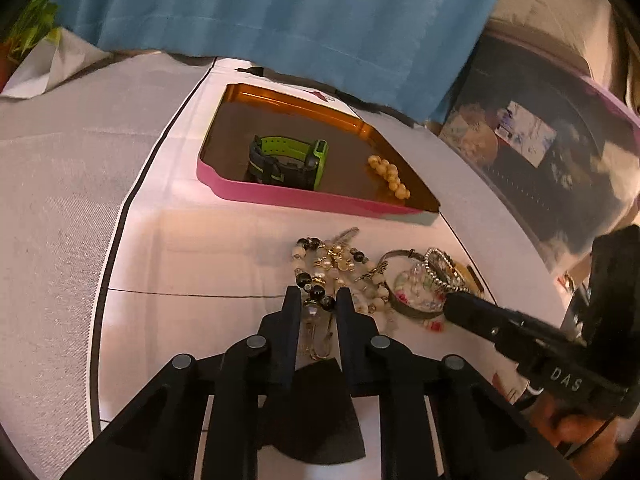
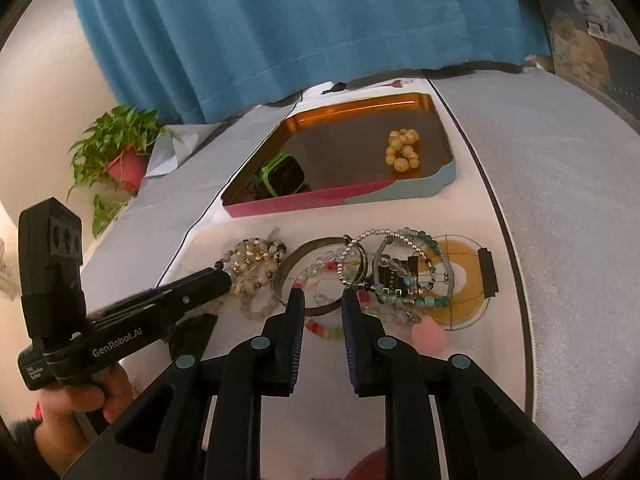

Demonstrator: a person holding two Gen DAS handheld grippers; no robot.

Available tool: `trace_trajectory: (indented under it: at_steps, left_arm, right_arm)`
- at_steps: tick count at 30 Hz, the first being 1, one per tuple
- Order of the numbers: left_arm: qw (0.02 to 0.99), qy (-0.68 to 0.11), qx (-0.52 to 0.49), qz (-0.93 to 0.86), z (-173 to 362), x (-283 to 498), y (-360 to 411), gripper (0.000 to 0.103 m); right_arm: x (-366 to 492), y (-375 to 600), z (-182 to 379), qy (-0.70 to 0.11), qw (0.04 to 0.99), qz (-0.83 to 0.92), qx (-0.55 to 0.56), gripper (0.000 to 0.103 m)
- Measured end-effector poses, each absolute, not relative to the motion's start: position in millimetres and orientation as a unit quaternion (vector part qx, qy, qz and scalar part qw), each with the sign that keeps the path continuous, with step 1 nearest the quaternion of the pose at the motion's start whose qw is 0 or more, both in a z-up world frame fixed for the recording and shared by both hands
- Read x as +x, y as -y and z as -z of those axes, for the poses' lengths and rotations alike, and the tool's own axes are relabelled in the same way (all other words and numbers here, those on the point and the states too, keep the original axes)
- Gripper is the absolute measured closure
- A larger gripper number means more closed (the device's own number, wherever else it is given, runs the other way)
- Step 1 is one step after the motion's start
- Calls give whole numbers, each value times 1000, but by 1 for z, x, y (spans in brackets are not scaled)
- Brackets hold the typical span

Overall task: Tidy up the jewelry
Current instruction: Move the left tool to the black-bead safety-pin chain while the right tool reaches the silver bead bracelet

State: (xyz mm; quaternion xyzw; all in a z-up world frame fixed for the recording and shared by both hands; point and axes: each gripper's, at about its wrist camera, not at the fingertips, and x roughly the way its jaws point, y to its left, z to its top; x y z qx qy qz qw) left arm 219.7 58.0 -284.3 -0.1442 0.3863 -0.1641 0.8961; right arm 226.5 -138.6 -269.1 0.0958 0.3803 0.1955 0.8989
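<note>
A pink-walled tray (image 1: 304, 196) (image 2: 304, 200) holds a green watch (image 1: 288, 160) (image 2: 280, 176) and a cream bead bracelet (image 1: 388, 176) (image 2: 404, 150). In front of it lies a pile of jewelry: a pearl and black bead bracelet (image 1: 332, 268) (image 2: 256, 264), a metal bangle (image 2: 288, 268), a silver bead bracelet (image 1: 440, 268) (image 2: 356, 248) and a teal bead bracelet (image 2: 420, 296). My left gripper (image 1: 318, 294) is partly open, its fingers either side of the pearl bracelet's near end. My right gripper (image 2: 323, 296) is open over the bangle and clear beads.
The white cloth (image 1: 192, 248) lies on a grey textured surface (image 2: 560, 220). A blue curtain (image 2: 300, 20) hangs behind. A potted plant (image 2: 120, 152) stands far left. A yellow disc with a wire frame (image 2: 464, 280) lies under the teal beads. A pink pom-pom (image 2: 430, 338) lies nearby.
</note>
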Motion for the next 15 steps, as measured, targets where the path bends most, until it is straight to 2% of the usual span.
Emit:
trace_trajectory:
  at_steps: [3, 4, 10, 15]
  left_arm:
    - [896, -382, -161, 163, 283, 220, -59, 93]
    - [896, -379, -165, 163, 280, 219, -59, 103]
    - [898, -371, -171, 166, 267, 215, -62, 103]
    - [881, -415, -160, 162, 283, 216, -57, 103]
  right_arm:
    - [229, 134, 269, -378, 900, -195, 100, 74]
    - [228, 134, 269, -377, 900, -194, 98, 73]
    - [223, 130, 270, -376, 903, -190, 84, 73]
    - [211, 119, 267, -360, 912, -191, 32, 73]
